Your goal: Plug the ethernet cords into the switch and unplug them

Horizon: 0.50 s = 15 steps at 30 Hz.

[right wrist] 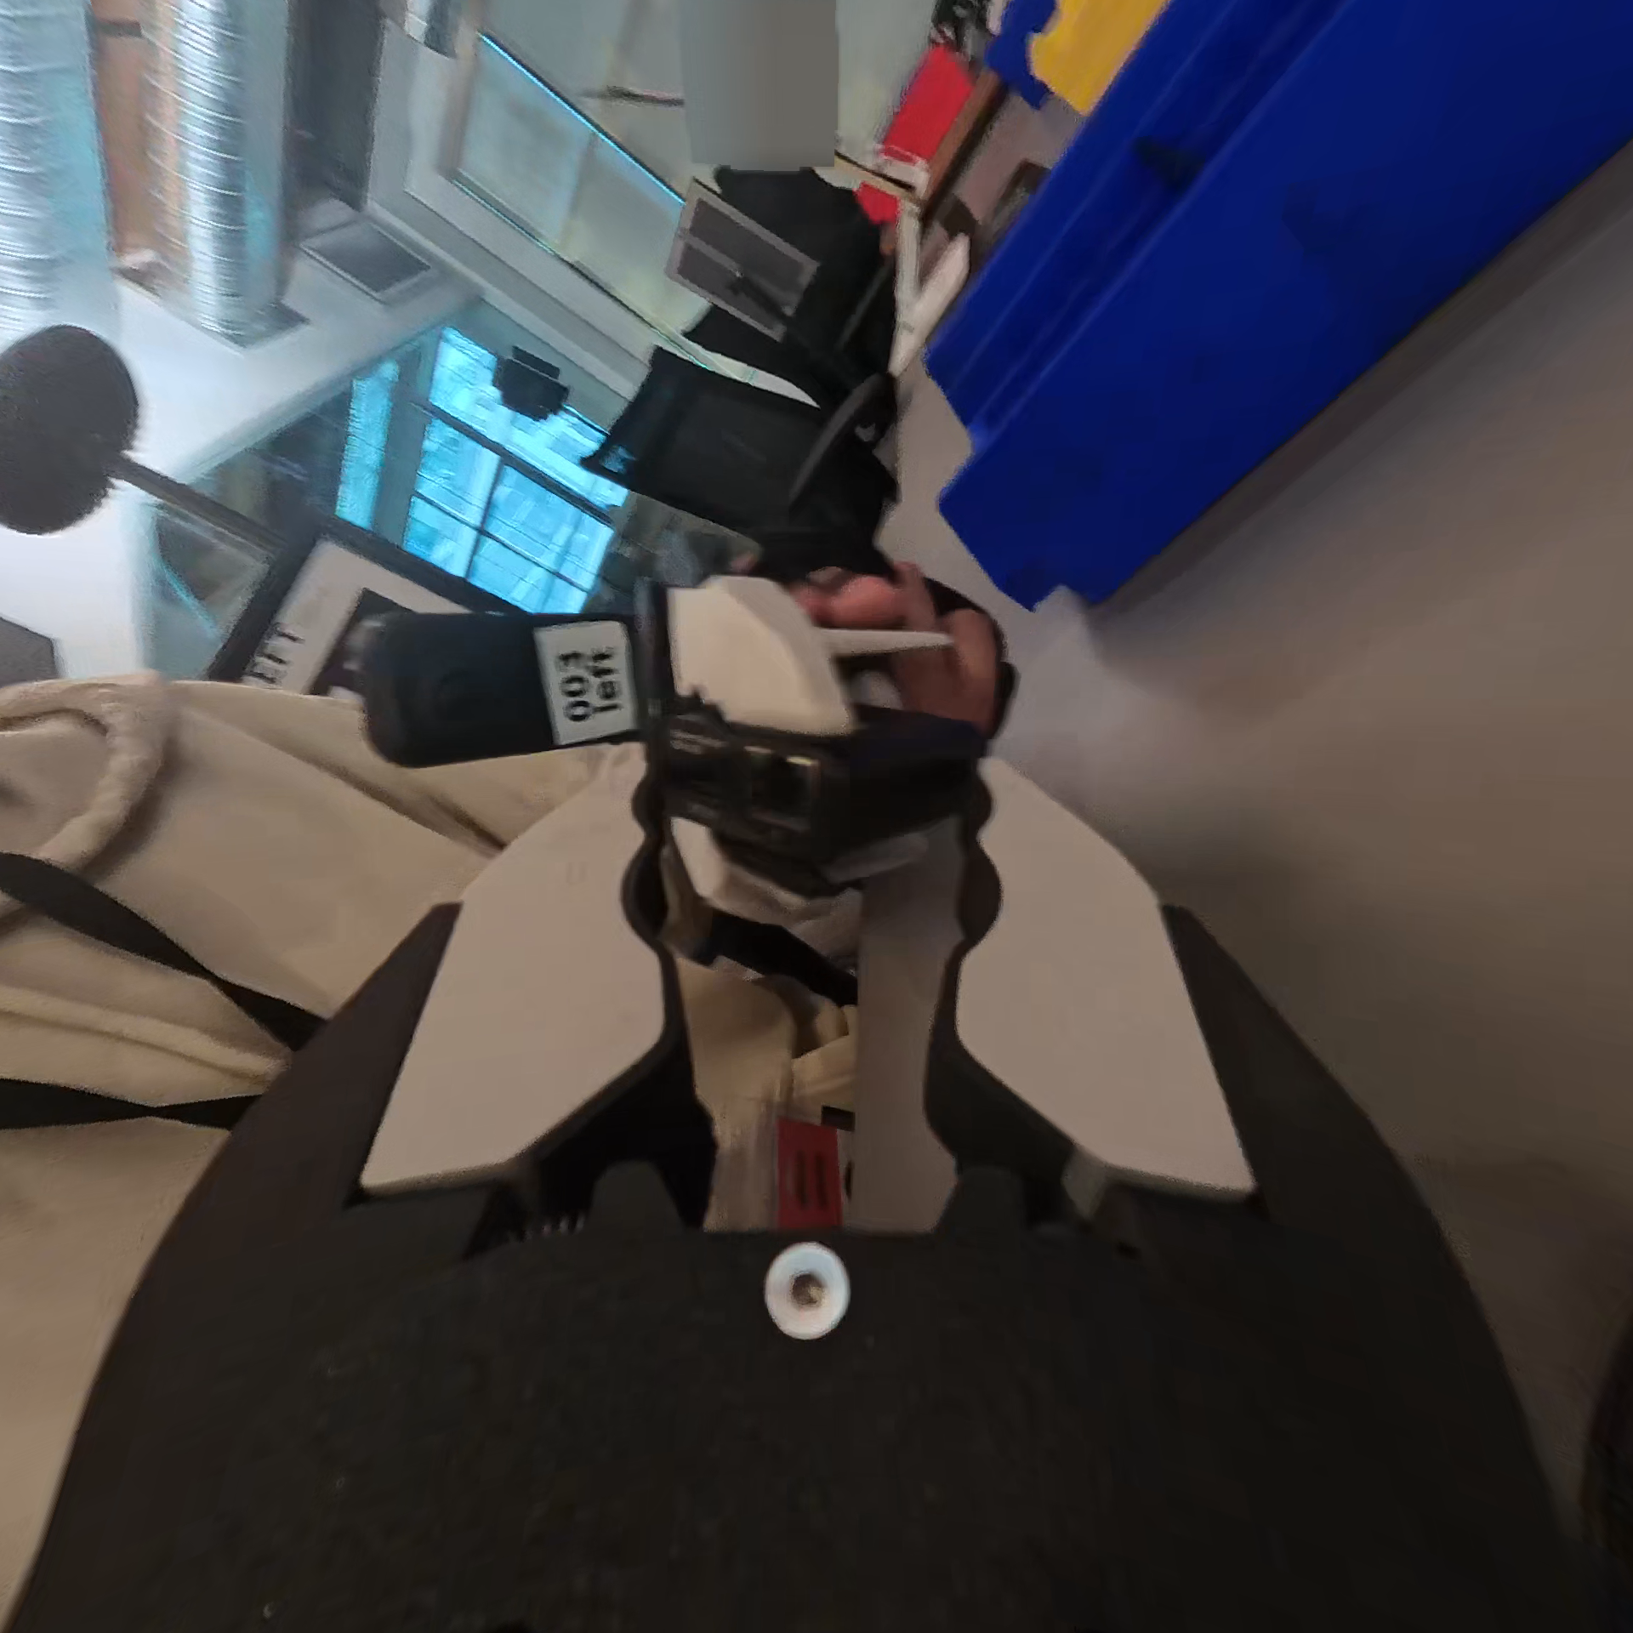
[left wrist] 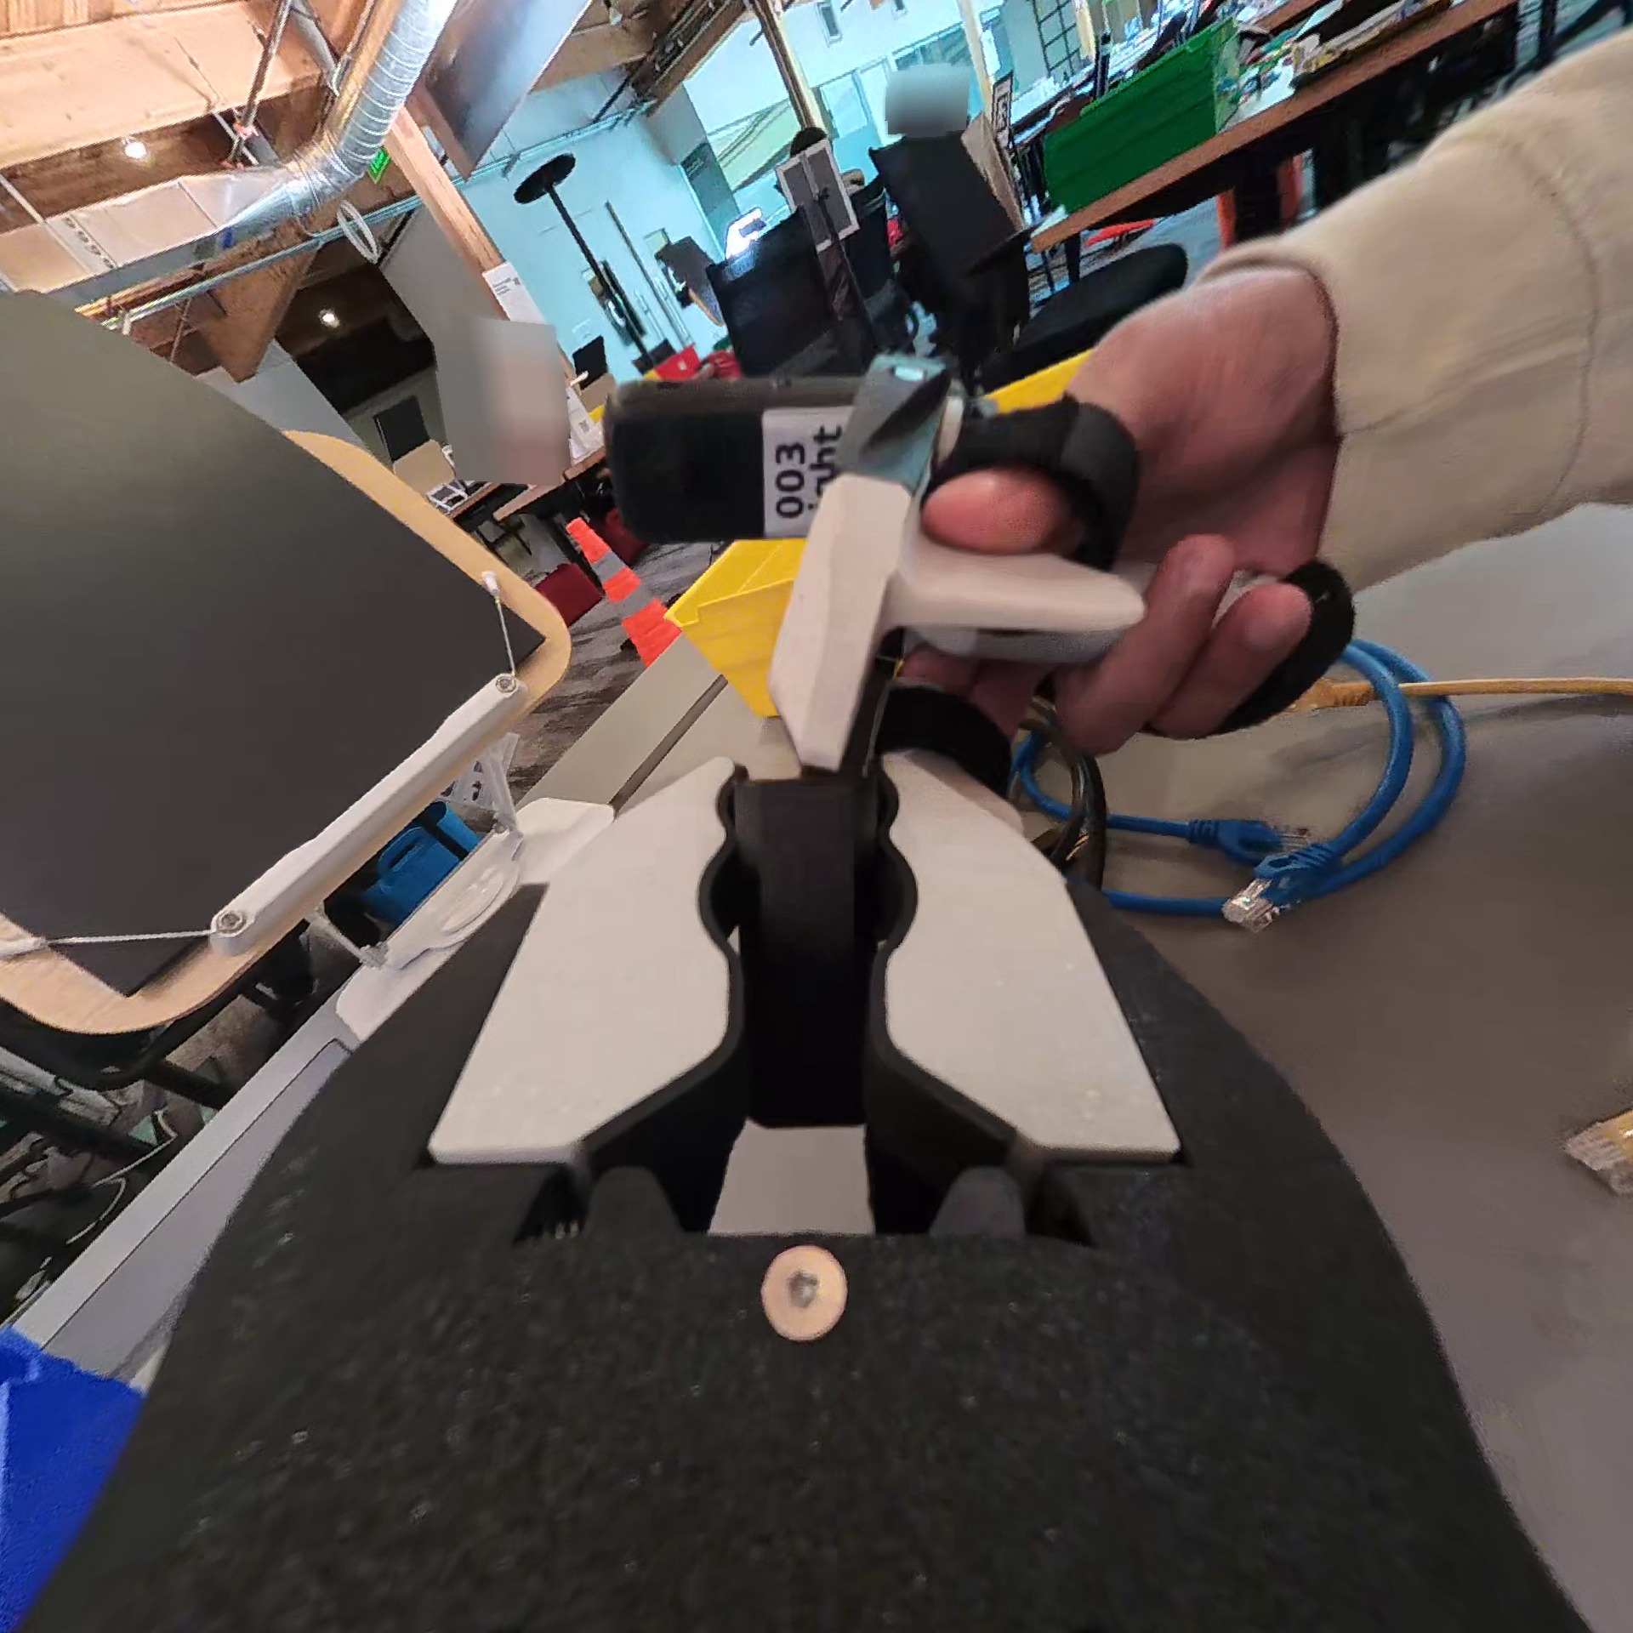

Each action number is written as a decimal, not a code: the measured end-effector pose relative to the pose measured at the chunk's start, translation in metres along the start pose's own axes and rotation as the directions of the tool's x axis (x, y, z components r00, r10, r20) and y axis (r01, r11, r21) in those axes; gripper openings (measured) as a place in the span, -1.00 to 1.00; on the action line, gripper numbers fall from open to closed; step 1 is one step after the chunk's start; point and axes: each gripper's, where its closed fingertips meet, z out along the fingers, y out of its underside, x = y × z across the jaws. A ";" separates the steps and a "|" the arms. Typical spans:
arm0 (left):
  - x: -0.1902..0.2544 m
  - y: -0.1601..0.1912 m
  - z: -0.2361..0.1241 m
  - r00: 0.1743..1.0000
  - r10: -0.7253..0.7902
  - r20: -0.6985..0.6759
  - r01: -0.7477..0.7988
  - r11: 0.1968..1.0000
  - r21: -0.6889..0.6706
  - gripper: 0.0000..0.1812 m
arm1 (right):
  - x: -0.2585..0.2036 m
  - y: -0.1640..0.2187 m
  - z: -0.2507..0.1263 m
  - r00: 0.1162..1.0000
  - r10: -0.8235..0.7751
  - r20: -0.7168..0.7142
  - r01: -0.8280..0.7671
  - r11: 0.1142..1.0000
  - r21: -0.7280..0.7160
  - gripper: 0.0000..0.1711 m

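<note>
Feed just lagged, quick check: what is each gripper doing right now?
Left gripper: closed, holding the switch.
Right gripper: jaws open, gripping nothing, with the switch right at its tips.

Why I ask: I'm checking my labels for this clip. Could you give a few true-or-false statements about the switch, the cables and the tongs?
1. The left tongs are clamped on the black switch. True.
2. The blue cable is plugged into the switch. False: its plug lies free on the grey table.
3. A yellow cable runs across the table behind the blue one. True.
4. The bins in the right wrist view are green. False: the bins there are blue.
</note>
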 end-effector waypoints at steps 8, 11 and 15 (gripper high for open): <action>0.001 0.009 0.003 0.998 -0.060 0.023 0.061 0.996 -0.059 -0.73 | 0.016 -0.008 -0.035 0.997 0.025 -0.067 -0.022 0.998 0.058 -0.88; 0.009 0.015 0.009 1.000 -0.020 -0.002 0.020 0.996 -0.090 -0.73 | 0.024 -0.002 -0.042 0.988 -0.024 -0.154 0.027 1.000 0.015 -0.88; 0.009 0.014 0.011 0.999 -0.039 -0.014 0.038 0.995 -0.087 -0.73 | 0.020 -0.006 -0.045 0.995 -0.009 -0.097 0.016 0.997 0.081 -0.52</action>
